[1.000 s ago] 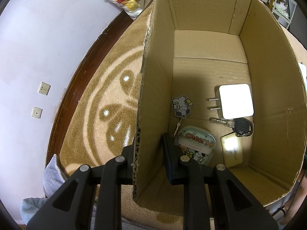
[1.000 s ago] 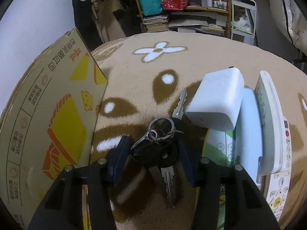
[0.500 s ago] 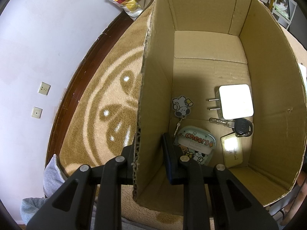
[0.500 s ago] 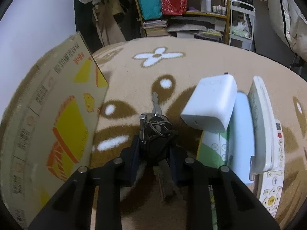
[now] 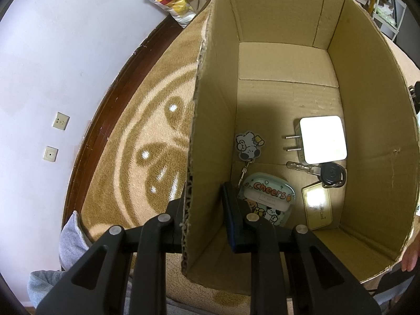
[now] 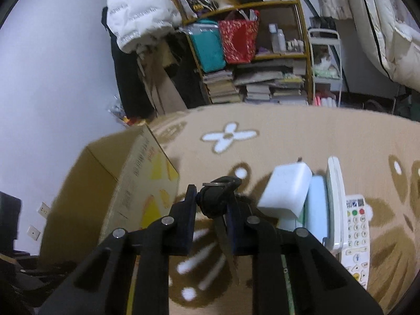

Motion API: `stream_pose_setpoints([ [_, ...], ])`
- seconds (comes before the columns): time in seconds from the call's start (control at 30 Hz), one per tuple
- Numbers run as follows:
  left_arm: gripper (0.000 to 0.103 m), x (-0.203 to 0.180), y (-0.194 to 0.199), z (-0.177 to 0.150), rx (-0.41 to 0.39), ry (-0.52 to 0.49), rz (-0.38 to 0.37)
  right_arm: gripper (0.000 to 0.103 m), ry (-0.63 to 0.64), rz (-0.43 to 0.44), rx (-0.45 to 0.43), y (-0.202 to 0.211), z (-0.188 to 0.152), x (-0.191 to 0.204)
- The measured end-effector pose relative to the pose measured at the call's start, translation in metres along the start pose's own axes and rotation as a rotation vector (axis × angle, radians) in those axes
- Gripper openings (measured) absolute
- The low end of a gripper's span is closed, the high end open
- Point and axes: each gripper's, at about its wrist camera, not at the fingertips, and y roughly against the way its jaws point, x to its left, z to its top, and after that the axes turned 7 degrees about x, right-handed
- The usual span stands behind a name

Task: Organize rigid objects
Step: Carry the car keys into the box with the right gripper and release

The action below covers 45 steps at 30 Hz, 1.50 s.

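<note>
My right gripper (image 6: 214, 202) is shut on a black key bunch (image 6: 219, 199), lifted above the rug with the key blades dangling. The cardboard box (image 6: 118, 189) stands to its left. In the left wrist view my left gripper (image 5: 204, 202) is shut on the box's left wall (image 5: 210, 131), one finger outside, one inside. On the box floor lie a white charger (image 5: 323, 139), a black car key (image 5: 329, 174), a cartoon keychain (image 5: 248, 145), a "Cheers" card holder (image 5: 267, 200) and a cream card (image 5: 319, 206).
On the rug right of the held keys lie a white power adapter (image 6: 286, 189), a pale blue box (image 6: 315, 210) and a white remote (image 6: 354, 225). Cluttered shelves (image 6: 249, 52) stand at the far edge. A wall with sockets (image 5: 60, 120) borders the rug's left side.
My right gripper closed on the key bunch and lifted it off the rug, tilting upward so the shelves came into view. The left gripper and box stayed still.
</note>
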Motion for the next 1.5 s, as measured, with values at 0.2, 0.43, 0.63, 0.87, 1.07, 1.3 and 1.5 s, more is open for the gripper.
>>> stream_pose_setpoints([
  [0.2, 0.020, -0.001, 0.000, 0.000, -0.001, -0.001, 0.001, 0.021, 0.011, 0.056, -0.073, 0.027, 0.011, 0.015],
  [0.43, 0.020, -0.001, 0.000, 0.000, 0.000, 0.001, 0.000, 0.021, 0.075, 0.142, -0.185, 0.068, 0.024, 0.044],
  [0.63, 0.020, -0.001, 0.000, 0.001, 0.000, 0.001, -0.001, 0.021, 0.156, 0.202, -0.224, 0.085, 0.021, 0.076],
  [0.87, 0.020, 0.000, -0.001, 0.001, 0.002, 0.006, -0.007, 0.021, 0.211, 0.276, -0.185, 0.078, 0.011, 0.099],
  [1.07, 0.020, 0.001, -0.002, 0.000, 0.002, 0.008, -0.012, 0.021, 0.236, 0.293, -0.112, 0.054, -0.006, 0.102],
  [1.3, 0.020, 0.001, -0.001, 0.000, 0.002, 0.008, -0.012, 0.021, 0.238, 0.258, -0.066, 0.039, -0.016, 0.096],
  [1.5, 0.020, 0.001, -0.001, 0.000, 0.002, 0.007, -0.011, 0.021, 0.231, 0.224, -0.063, 0.031, -0.020, 0.090],
])
